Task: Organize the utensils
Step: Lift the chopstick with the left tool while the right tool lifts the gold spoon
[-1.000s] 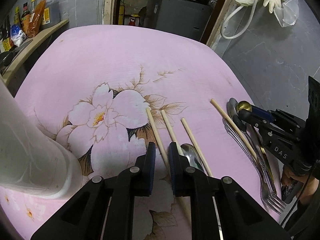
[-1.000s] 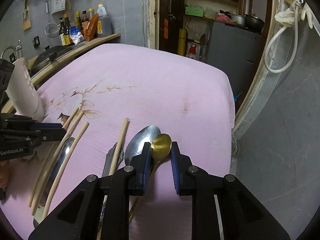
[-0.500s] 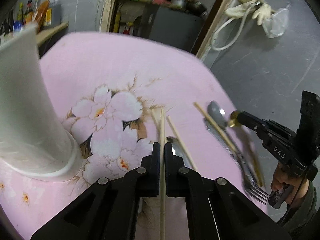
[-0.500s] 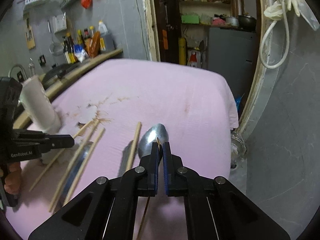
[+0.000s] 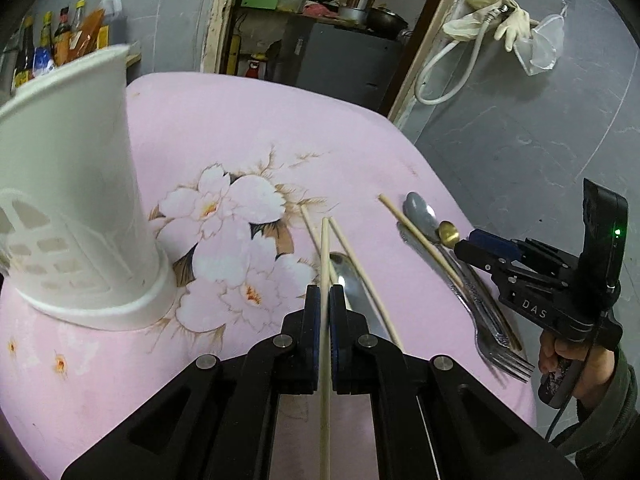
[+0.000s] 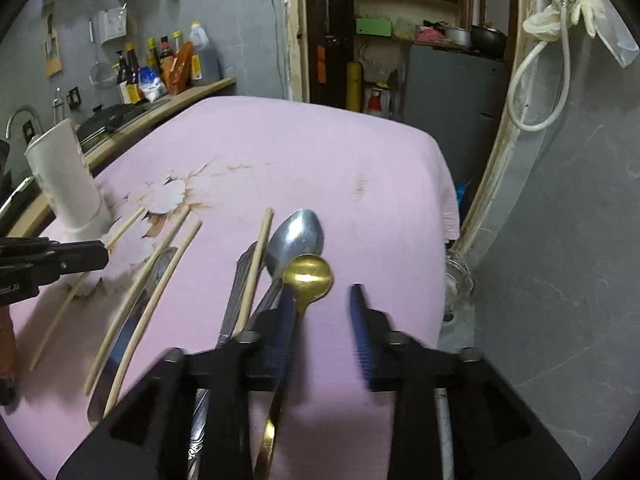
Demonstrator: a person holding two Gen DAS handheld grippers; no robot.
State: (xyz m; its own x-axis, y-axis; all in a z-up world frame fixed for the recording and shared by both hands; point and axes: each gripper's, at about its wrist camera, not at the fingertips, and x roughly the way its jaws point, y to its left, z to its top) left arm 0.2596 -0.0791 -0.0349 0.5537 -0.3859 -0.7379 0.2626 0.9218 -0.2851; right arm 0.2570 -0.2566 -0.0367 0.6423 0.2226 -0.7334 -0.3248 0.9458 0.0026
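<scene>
My left gripper is shut on a pale wooden chopstick, which points away over the pink flowered cloth. A tall white utensil holder stands to its left. The jaws of my right gripper are opening. A gold spoon lies between them, its neck against the left finger and clear of the right one. In the left wrist view the right gripper sits at the gold spoon. In the right wrist view the left gripper is at the left edge.
Loose on the cloth lie a silver spoon, a fork, another silver spoon and several chopsticks. The cloth's right edge drops to a grey floor. A counter with bottles runs along the left.
My left gripper shut on a chopstick and raised it off the cloth, nearer the white holder. My right gripper shut on the gold spoon, then its jaws parted again.
</scene>
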